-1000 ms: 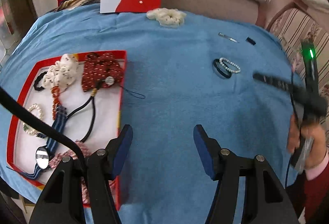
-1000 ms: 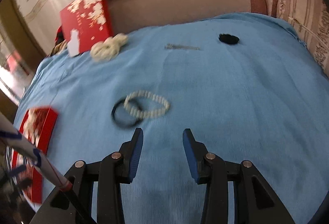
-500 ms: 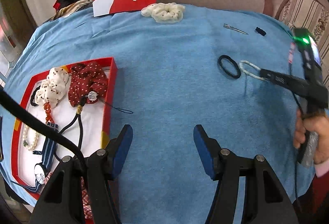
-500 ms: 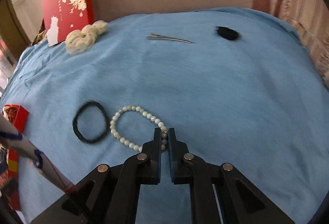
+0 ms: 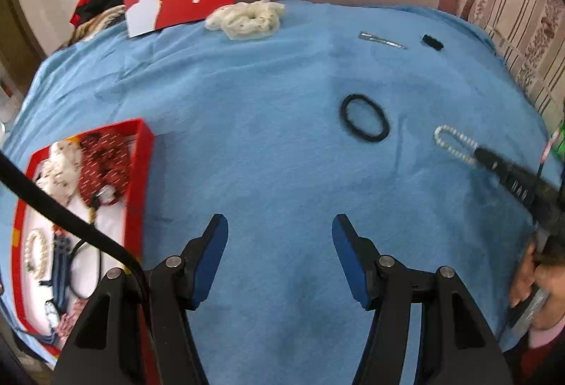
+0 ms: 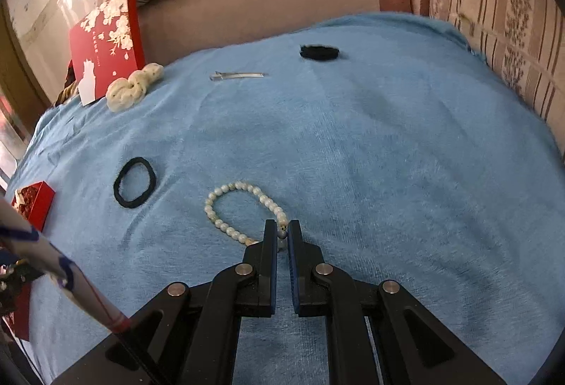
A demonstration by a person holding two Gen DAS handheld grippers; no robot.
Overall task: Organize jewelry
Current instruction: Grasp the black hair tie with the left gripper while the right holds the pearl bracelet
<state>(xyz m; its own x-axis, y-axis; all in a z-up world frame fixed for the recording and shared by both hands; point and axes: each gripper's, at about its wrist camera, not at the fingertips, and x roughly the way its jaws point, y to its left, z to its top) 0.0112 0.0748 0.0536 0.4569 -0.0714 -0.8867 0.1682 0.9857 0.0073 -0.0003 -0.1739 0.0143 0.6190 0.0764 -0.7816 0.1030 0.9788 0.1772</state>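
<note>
- The right hand-held gripper (image 6: 282, 234) was clamped tight on the bracelet (image 6: 226, 208), at centre frame in the right wrist view, with the beads lying on the blue cloth (image 6: 388, 155).
- The left hand-held gripper (image 5: 280, 232) hung half open, nothing between its fingers, at lower centre of its own view.
- A black hair tie (image 6: 134, 182) lay just left of the bracelet, apart from it.
- The red tray (image 5: 141, 152) sat at the left edge, filled with scrunchies and beads.
- A hair clip (image 6: 236, 75) rested near the top.
</note>
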